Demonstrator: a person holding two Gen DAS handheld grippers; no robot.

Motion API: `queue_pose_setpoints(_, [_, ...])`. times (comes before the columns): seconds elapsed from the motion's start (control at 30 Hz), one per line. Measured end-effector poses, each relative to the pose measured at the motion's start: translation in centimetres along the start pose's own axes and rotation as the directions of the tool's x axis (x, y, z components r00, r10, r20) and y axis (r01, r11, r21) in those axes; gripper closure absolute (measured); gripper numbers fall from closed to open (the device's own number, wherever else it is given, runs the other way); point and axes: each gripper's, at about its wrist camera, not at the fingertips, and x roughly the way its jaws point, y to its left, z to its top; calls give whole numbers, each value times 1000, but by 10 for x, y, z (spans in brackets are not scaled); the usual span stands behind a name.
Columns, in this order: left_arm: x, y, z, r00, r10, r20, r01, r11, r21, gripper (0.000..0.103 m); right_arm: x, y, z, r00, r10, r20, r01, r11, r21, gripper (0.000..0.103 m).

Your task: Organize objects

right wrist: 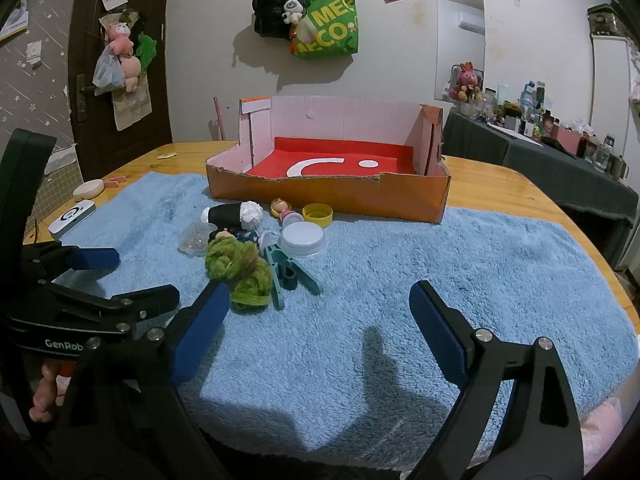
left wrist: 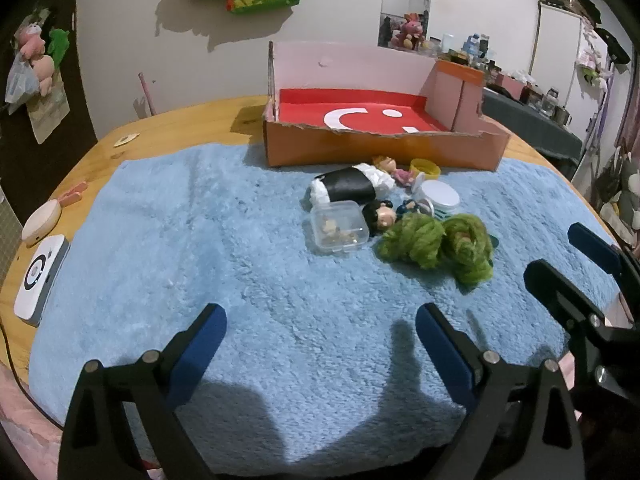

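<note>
A pile of small things lies on the blue towel (left wrist: 248,264) in front of an orange cardboard box (left wrist: 380,148) with a red floor. In it are green yarn (left wrist: 436,246), a clear plastic case (left wrist: 338,228), a black roll with white ends (left wrist: 350,186), two little dolls, a yellow cap (left wrist: 425,168) and a white lid (left wrist: 440,196). Teal clippers (right wrist: 288,276) lie beside the yarn (right wrist: 238,272). My left gripper (left wrist: 320,332) hovers open over bare towel, short of the pile. My right gripper (right wrist: 320,312) is open too, just right of the yarn, holding nothing.
A white device (left wrist: 40,276) and a round wooden piece (left wrist: 42,220) sit at the table's left edge. The wooden table (right wrist: 500,192) continues past the towel (right wrist: 480,264). A dark side table with bottles (right wrist: 560,136) stands at the back right. Bags hang on the wall.
</note>
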Motion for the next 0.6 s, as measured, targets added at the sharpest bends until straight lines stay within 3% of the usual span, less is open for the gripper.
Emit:
queue_pose_setpoints(0.23, [0,2,0,1000,-4,0,4,1000,-3,13,0,0,0,1000,2,-3,-2,1000,-2,25])
queue_pose_setpoints(0.6, [1,1,5,1000,-6,3,6,1000,12,20,1,-1,3,1000,1,0,-1,1000,-5,28])
